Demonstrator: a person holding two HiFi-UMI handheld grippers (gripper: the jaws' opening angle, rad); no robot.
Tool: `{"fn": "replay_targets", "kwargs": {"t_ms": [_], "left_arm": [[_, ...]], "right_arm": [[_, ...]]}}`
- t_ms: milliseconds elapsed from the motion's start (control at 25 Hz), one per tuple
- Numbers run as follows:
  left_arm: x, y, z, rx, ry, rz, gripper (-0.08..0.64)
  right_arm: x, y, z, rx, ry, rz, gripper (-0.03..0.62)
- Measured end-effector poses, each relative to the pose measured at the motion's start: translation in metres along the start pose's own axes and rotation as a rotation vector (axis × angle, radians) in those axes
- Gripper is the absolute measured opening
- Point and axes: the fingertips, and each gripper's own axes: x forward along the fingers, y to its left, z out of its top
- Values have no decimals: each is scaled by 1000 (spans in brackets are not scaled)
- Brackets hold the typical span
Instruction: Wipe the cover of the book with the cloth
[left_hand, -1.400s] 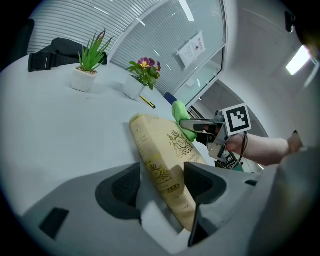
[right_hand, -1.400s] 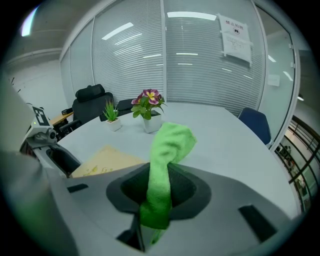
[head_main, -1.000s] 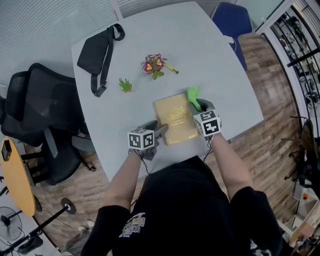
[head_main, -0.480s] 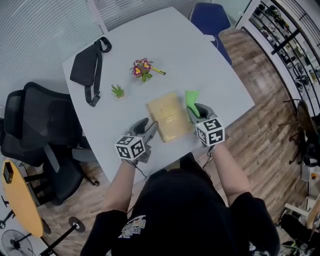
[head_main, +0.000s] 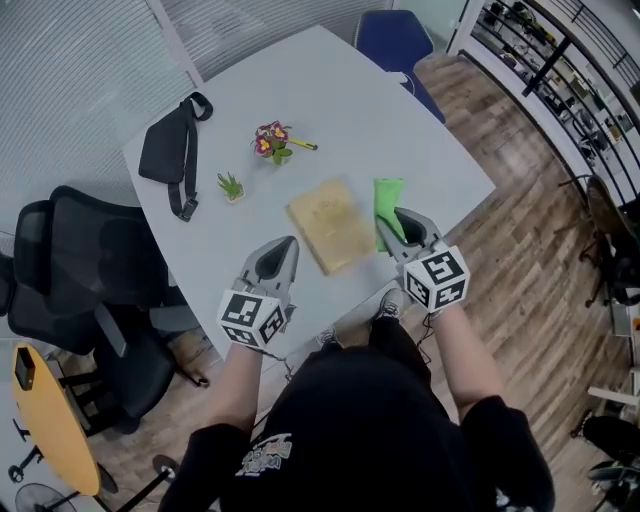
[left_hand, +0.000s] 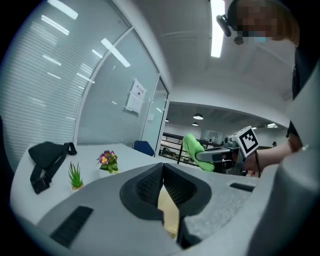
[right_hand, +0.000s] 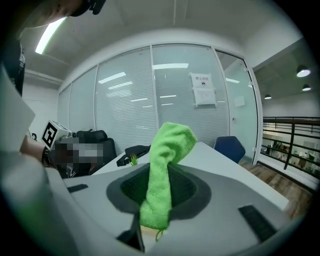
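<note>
The grey surface (head_main: 350, 90) carries the book (head_main: 330, 222), which lies flat near its front edge with the golden cover up, so the cover is free for wiping. The book lies between the two grippers, and neither touches it. The right gripper (head_main: 398, 222) has its fingers pinching the green cloth (head_main: 388, 197). The cloth stands out past the fingertips, and I judge that this free end is meant to do the rubbing. The left gripper (head_main: 281, 250) has just been closing its fingers; they are pressed together with nothing between them. Perhaps it waits beside the book to steady it. Both arms reach forward from the body, with the grippers above the surface and pointing nearly level, a little downward.
</note>
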Motion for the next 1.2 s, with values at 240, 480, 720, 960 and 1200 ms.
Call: {"fn": "replay_targets", "kwargs": {"t_ms": [240,480,720,960,1200], "left_arm": [[-16,-47,26,180,-23,43,6],[-28,-98,24,163,-53,193,5],[-47,-175,7,123,-94,353,6],[-80,-240,-11,105,-95,470,6],[-104,-270,-23,88,-94,511,6]], "right_arm": [[-46,9,34,-54,-99,58,98],[-93,2,41,-88,-140,161,98],[-155,-3,18,-88,-144,277,98],[-194,21,-12,-73,-120,405,98],[-220,41,-23,-64,-127,460,97]]}}
